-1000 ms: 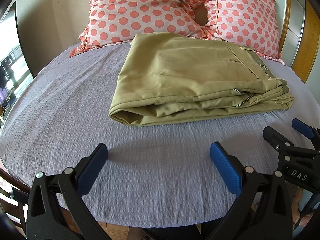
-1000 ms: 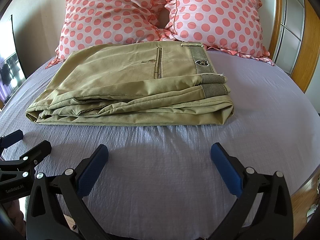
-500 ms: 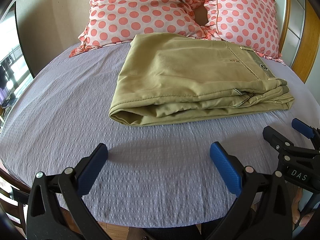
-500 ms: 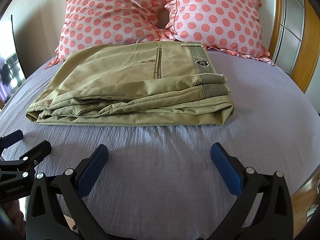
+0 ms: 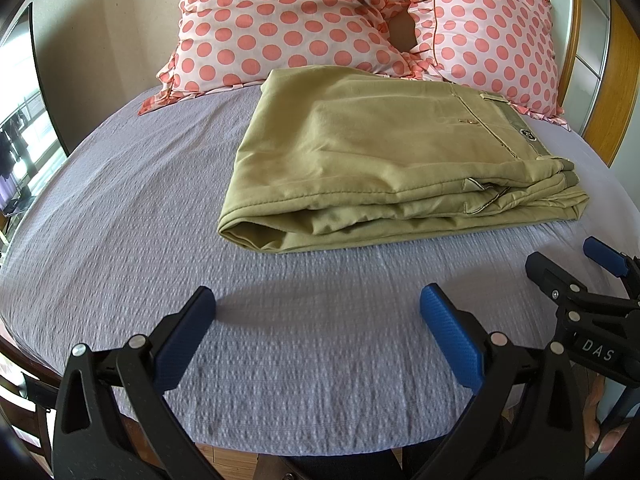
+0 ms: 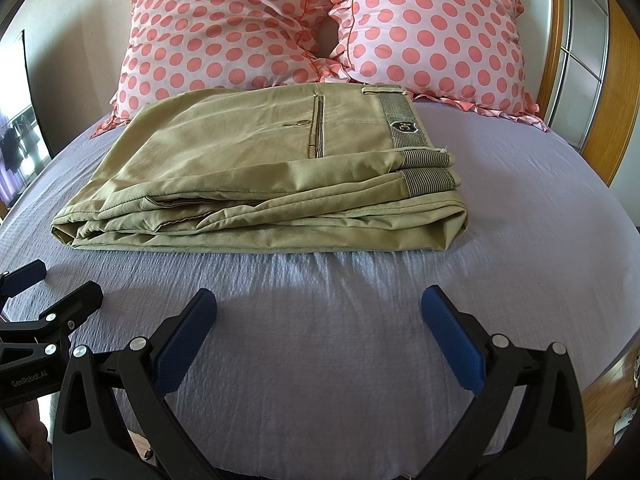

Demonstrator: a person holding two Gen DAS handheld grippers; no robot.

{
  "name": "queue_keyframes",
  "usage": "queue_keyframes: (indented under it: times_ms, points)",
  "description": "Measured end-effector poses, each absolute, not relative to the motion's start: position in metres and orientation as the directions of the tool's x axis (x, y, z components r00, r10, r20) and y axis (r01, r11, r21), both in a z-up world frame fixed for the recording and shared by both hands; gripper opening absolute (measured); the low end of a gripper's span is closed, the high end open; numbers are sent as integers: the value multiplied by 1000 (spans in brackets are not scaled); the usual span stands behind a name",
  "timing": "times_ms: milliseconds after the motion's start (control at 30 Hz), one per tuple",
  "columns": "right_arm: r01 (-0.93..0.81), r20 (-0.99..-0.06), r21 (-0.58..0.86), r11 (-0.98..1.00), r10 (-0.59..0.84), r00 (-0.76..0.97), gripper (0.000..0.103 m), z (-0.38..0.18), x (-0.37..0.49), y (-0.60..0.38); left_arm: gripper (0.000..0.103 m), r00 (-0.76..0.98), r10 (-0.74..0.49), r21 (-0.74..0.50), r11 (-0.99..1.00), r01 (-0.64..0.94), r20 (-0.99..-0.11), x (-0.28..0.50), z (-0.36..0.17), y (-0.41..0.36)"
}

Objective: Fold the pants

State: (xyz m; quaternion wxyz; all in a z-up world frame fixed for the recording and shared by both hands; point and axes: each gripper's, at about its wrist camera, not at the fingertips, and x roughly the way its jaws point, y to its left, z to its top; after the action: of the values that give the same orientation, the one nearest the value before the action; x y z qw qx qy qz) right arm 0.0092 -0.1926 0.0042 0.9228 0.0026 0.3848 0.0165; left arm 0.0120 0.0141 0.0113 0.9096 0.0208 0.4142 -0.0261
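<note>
The pants [image 6: 272, 184] lie folded at twelve o'clock; my left gripper [image 5: 316, 320] and right gripper [image 6: 318, 320] gape wide, empty; folding looks finished.

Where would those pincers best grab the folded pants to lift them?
Probably the near edge of the khaki pants, approached low from the front: the stacked layers end there in a thick lip facing both open grippers, left gripper and right gripper.

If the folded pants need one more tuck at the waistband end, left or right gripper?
Probably right. The waistband end lies on the right gripper side, ahead of its open fingers. The left gripper, also open and empty, faces the folded end of the pants, so it would have to reach across.
</note>
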Motion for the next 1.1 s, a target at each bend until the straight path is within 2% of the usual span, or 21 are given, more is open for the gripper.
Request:
queue_keyframes:
  times_ms: [1100]
  points:
    - [-29,-709,18,999,33,704,102,4,10,-193,101,639,-30,12,998,62,-768,18,13,14]
